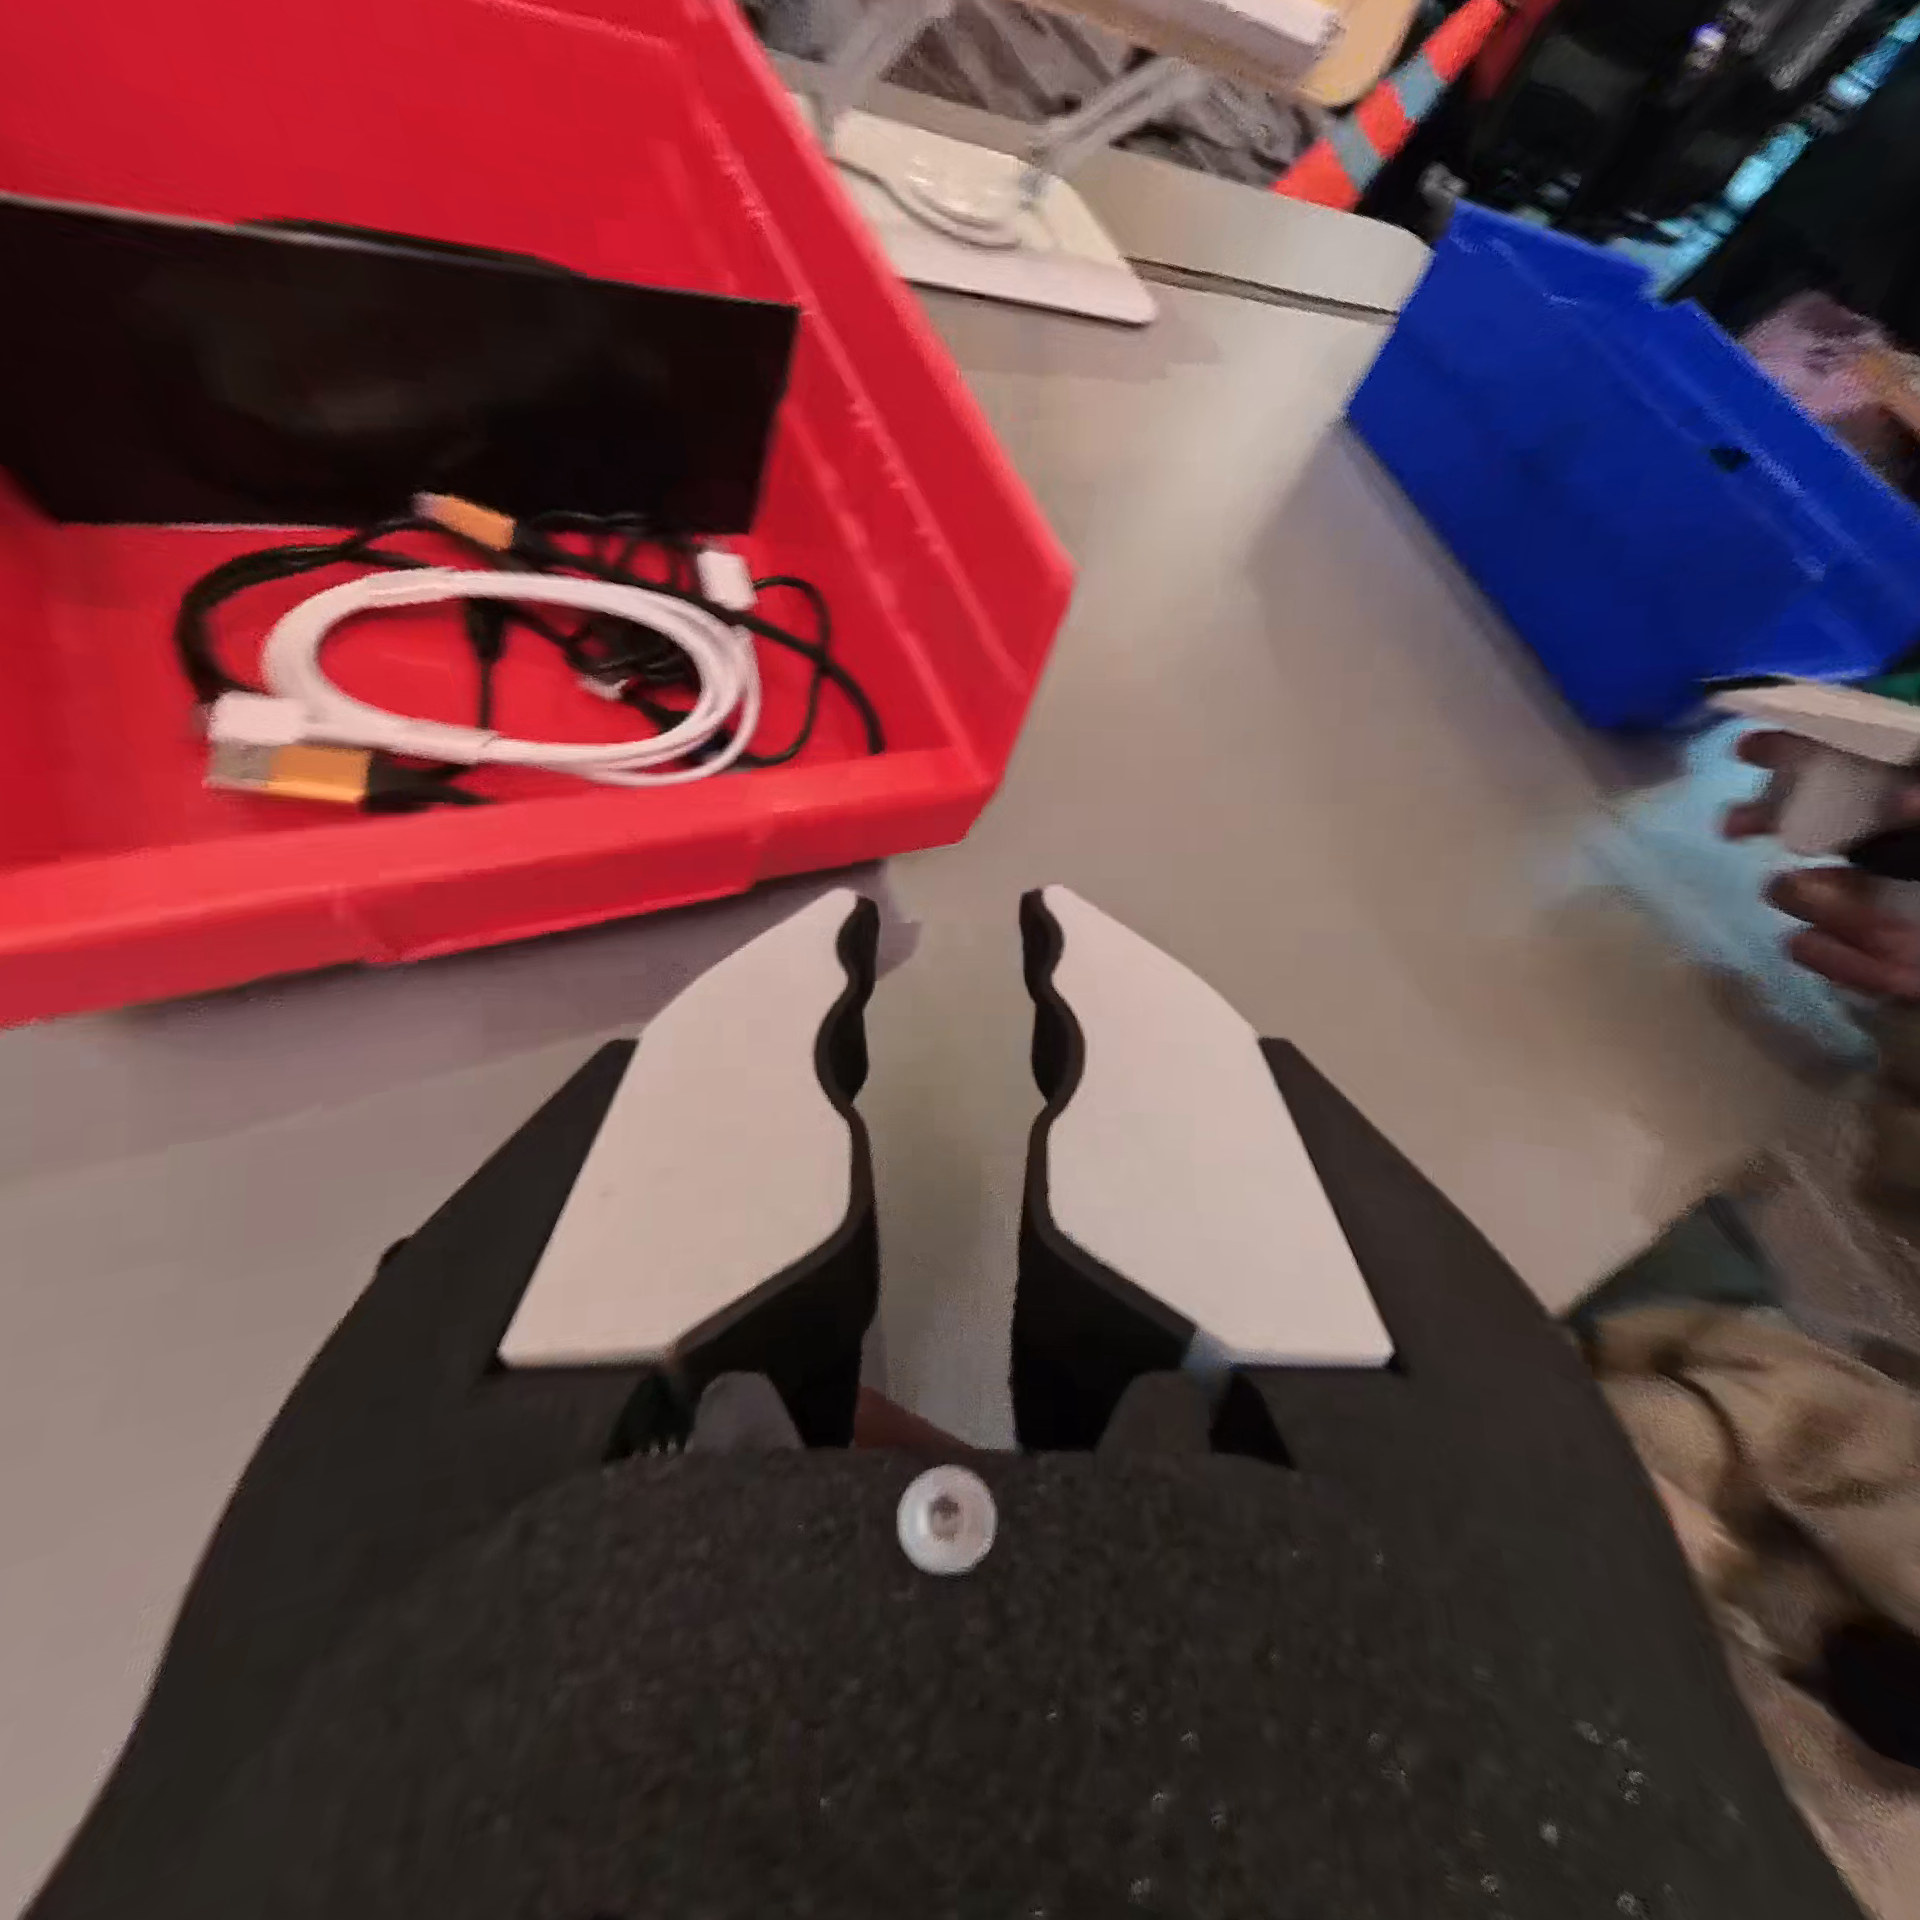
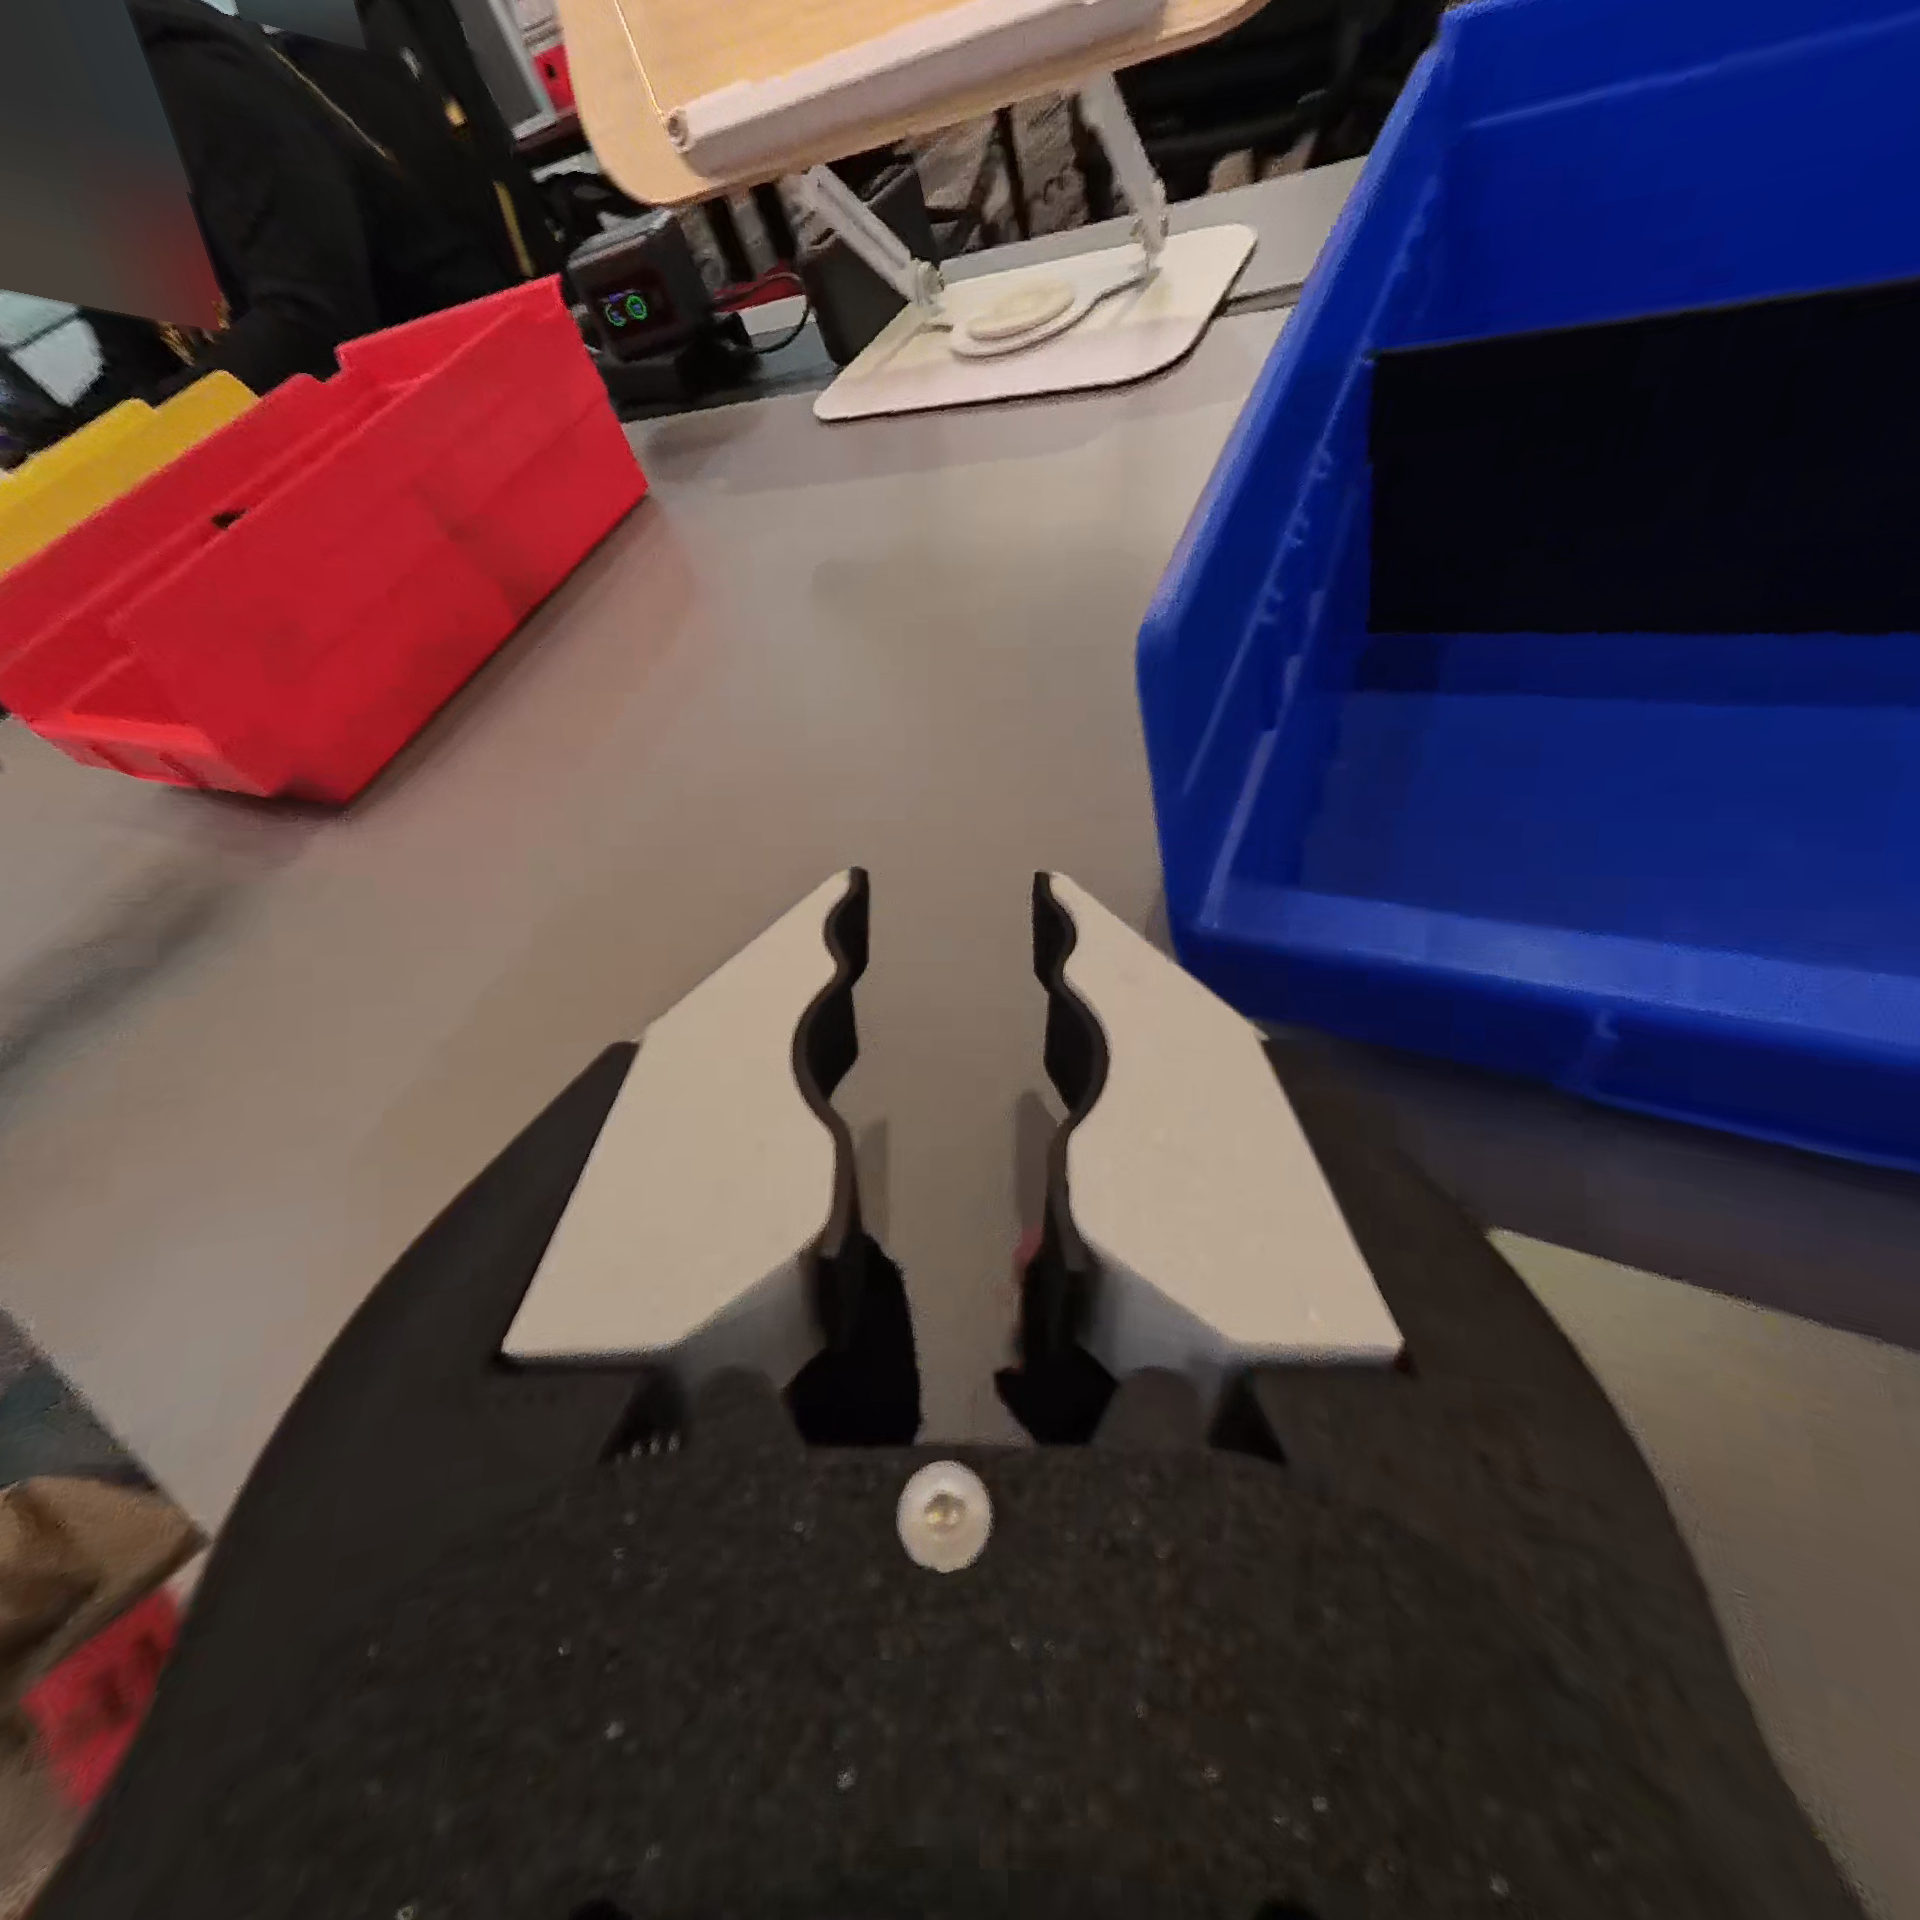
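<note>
My left gripper (image 1: 949,914) is open and empty, just in front of the near rim of a red bin (image 1: 436,894). In the bin lie a coiled white cable (image 1: 540,665), tangled black cables (image 1: 821,665) with orange plugs, and a black divider (image 1: 395,384) standing across it. My right gripper (image 2: 949,894) is open and empty over the grey table (image 2: 831,644), just left of the near corner of a blue bin (image 2: 1558,987). The blue bin has a black divider (image 2: 1642,488) and its front compartment shows nothing inside. The red bin (image 2: 343,592) shows far left in the right wrist view.
A white stand (image 2: 1039,322) holding a tan board sits at the table's far edge, also seen in the left wrist view (image 1: 987,229). A yellow bin (image 2: 114,457) lies behind the red one. The blue bin (image 1: 1621,499) and a person's hand (image 1: 1839,914) show at right. One gripper's finger ends stand about 40 cm off the other's.
</note>
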Motion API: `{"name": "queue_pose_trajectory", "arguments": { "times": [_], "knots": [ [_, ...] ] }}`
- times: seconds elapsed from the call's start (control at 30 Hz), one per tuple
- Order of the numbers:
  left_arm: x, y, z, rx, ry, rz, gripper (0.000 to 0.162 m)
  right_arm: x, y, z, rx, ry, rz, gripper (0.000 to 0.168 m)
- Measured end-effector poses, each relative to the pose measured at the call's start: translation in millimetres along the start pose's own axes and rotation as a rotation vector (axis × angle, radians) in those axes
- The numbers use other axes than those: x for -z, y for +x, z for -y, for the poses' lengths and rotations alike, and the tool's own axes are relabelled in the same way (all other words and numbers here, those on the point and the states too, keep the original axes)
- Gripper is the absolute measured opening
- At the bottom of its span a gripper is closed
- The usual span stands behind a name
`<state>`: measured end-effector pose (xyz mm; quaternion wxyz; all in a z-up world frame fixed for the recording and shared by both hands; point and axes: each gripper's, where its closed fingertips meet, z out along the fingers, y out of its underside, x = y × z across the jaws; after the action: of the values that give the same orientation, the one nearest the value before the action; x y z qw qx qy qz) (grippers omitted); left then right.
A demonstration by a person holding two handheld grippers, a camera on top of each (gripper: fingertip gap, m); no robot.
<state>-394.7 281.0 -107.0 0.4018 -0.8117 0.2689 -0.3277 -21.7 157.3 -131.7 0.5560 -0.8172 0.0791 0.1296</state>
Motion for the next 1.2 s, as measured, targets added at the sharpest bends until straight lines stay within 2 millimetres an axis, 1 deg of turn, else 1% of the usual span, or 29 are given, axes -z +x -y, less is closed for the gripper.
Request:
{"name": "queue_pose_trajectory", "arguments": {
  "times": [0.07,0.13,0.17,0.2,0.23,0.27,0.3,0.37,0.4,0.47,0.57,0.6,0.67,0.73,0.8,0.9,0.97,1.1,1.2],
  "knots": [
    [2.2,10.9,21.7,-0.025,-0.038,-0.079,0.029,-4.9,-1.9,-5.6,-0.013,-0.045,0.034,0.030],
    [3.4,17.0,49.0,-0.076,-0.094,-0.175,0.030,-6.9,0.0,-8.5,0.001,-0.055,0.026,0.028],
    [2.5,14.9,63.3,-0.138,-0.132,-0.203,0.031,-6.9,-0.5,-8.8,0.015,-0.054,0.028,0.026],
    [-0.2,9.5,79.7,-0.251,-0.160,-0.213,0.033,-6.7,-0.6,-8.4,0.027,-0.052,0.029,0.025],
    [-5.4,0.8,98.0,-0.399,-0.169,-0.201,0.033,-6.5,-1.1,-6.3,0.036,-0.044,0.034,0.024],
    [-15.0,-11.6,118.8,-0.543,-0.160,-0.166,0.032,-6.6,-2.3,-2.8,0.034,-0.031,0.046,0.023],
    [-28.6,-24.1,137.7,-0.653,-0.158,-0.142,0.032,-7.4,-3.6,0.6,0.024,-0.021,0.062,0.023],
    [-66.7,-49.5,161.7,-0.797,-0.216,-0.121,0.032,-10.5,-4.3,4.6,-0.012,-0.014,0.088,0.023],
    [-89.4,-65.2,167.5,-0.869,-0.260,-0.095,0.032,-12.1,-4.8,4.8,-0.027,-0.018,0.103,0.024],
    [-134.8,-93.5,165.9,-1.001,-0.371,-0.073,0.035,-14.6,-5.5,4.1,-0.047,-0.028,0.127,0.024],
    [-190.3,-133.1,148.2,-1.138,-0.572,-0.068,0.043,-16.0,-4.8,7.5,-0.076,-0.017,0.141,0.024],
    [-204.1,-141.7,141.2,-1.170,-0.619,-0.085,0.045,-16.2,-5.0,8.3,-0.089,-0.015,0.147,0.024],
    [-220.7,-145.7,122.0,-1.202,-0.686,-0.189,0.046,-16.6,-7.2,7.6,-0.119,-0.020,0.171,0.023],
    [-228.6,-143.9,108.1,-1.225,-0.713,-0.275,0.044,-17.3,-9.1,6.2,-0.143,-0.027,0.193,0.023],
    [-235.0,-146.5,101.8,-1.224,-0.748,-0.294,0.045,-18.7,-10.1,5.9,-0.155,-0.030,0.207,0.023],
    [-235.7,-143.9,90.6,-1.180,-0.807,-0.369,0.046,-20.4,-14.3,4.0,-0.174,-0.040,0.240,0.023],
    [-231.0,-141.8,82.9,-1.163,-0.850,-0.434,0.035,-20.5,-17.4,3.0,-0.184,-0.047,0.264,0.023],
    [-230.3,-139.8,82.1,-1.183,-0.783,-0.488,0.032,-19.8,-19.5,1.3,-0.201,-0.060,0.277,0.022],
    [-229.2,-141.6,83.7,-1.257,-0.750,-0.457,0.028,-18.8,-22.6,0.6,-0.187,-0.064,0.282,0.022]
  ]
}}
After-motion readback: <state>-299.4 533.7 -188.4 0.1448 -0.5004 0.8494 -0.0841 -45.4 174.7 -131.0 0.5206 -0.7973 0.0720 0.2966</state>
